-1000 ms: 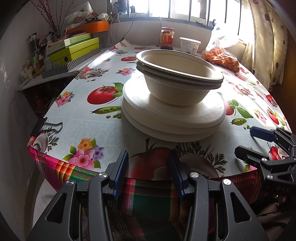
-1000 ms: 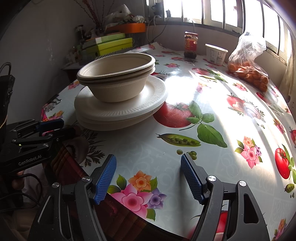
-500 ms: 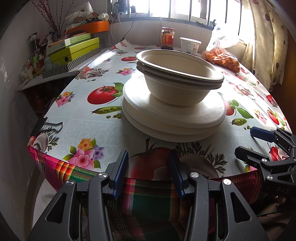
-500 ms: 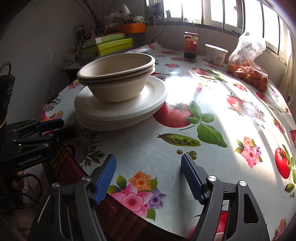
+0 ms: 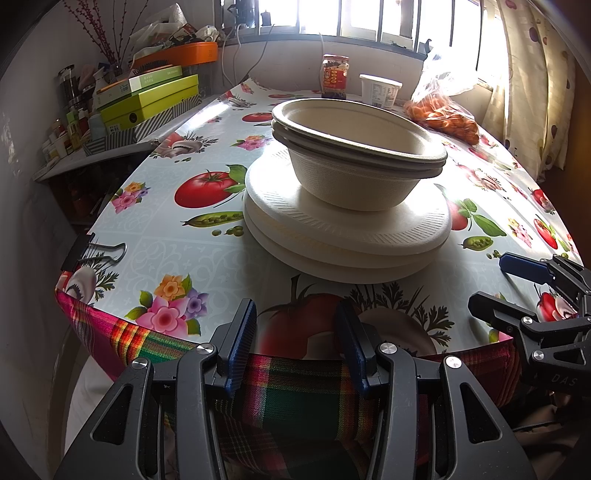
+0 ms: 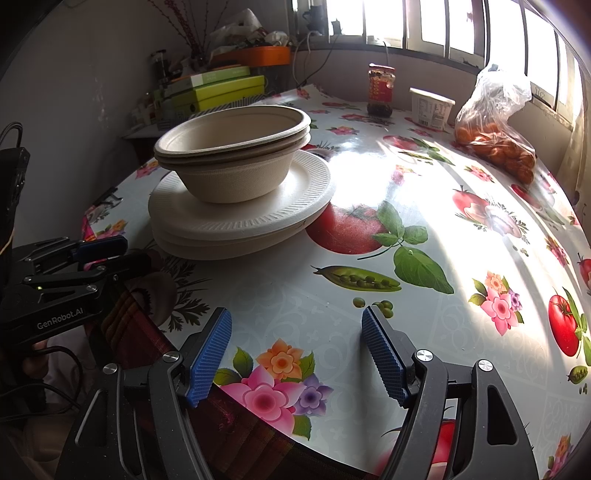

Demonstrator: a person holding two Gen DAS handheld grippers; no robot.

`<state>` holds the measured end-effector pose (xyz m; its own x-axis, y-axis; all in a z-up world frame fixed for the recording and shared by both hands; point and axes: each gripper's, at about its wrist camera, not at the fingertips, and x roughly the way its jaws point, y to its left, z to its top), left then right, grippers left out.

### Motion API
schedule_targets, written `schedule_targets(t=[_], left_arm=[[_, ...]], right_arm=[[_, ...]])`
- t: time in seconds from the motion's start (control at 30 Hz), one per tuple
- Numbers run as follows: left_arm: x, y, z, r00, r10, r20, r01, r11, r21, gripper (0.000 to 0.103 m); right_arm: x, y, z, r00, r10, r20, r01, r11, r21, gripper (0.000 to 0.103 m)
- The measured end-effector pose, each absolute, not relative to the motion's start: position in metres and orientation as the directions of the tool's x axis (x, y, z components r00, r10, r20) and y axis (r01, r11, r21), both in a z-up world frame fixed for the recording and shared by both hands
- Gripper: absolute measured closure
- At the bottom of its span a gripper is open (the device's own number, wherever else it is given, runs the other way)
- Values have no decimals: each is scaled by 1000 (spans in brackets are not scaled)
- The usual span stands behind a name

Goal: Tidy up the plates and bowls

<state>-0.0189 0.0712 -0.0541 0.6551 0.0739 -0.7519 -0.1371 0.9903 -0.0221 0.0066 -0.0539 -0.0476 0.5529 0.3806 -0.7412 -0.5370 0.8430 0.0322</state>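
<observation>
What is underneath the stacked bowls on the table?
The nested bowls sit on a stack of white plates, which rests on the flowered tablecloth. Three plate rims seem visible. The plate centres under the bowls and the cloth beneath the plates are covered.

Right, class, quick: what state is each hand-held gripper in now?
Left hand-held gripper: open, holding nothing.
Right hand-held gripper: open, holding nothing.

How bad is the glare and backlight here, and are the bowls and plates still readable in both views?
Right wrist view: sun glare washes out the tablecloth right of the plates; bowls clear. Left wrist view: window blown out, bowls and plates evenly lit, edges bent by fisheye.
</observation>
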Motion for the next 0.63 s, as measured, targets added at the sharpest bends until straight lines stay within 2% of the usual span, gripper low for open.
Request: schedule_targets(t=[0.63], left_arm=[[-20,72,-54,656,71,-752,-137,990,-26,57]], right_arm=[[7,-55,-48,555,379,-740,-532,846,34,29]])
